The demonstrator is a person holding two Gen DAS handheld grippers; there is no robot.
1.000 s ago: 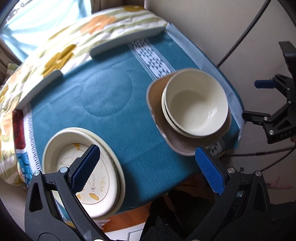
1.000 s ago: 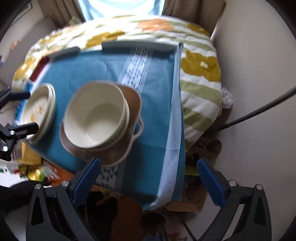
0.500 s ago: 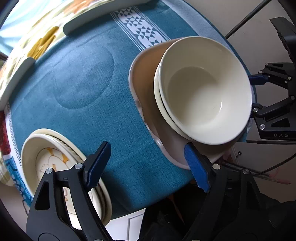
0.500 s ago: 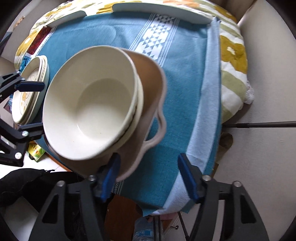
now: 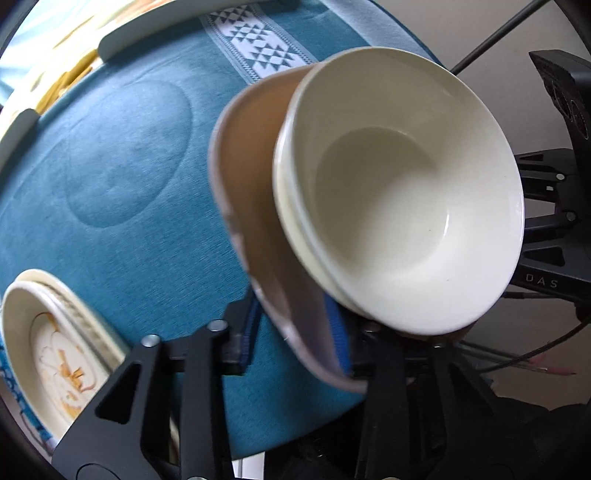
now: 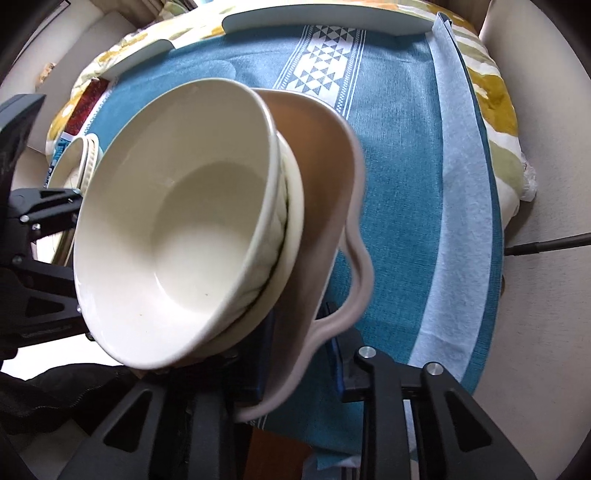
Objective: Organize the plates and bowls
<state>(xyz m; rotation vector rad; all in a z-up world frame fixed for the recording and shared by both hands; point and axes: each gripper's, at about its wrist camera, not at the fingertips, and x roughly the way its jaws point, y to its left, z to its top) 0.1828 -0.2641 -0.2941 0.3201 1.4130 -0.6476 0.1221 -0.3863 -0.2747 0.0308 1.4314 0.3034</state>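
Two cream bowls [image 5: 399,184] sit nested in a brown handled dish [image 5: 247,147] on the teal cloth [image 5: 129,184]. My left gripper [image 5: 293,336] is closing on the dish's near rim, and the blue pads touch it on both sides. In the right wrist view, the right gripper [image 6: 301,354] is closing on the brown dish [image 6: 321,166] at its wavy handle edge, beside the cream bowls [image 6: 177,221]. Both grippers point steeply down. A stack of patterned plates [image 5: 55,350] lies at the cloth's left end.
A floral quilt [image 6: 498,92] hangs over the table's far and right sides under the cloth. Pale grey curved bars [image 6: 325,20] edge the cloth at the back. A black cable [image 5: 498,37] crosses the pale floor to the right. The plate stack [image 6: 83,155] is close to the bowls.
Both grippers have dropped toward the brown dish and gone from wide open to closed on its rim. The dish and bowls now fill both views.
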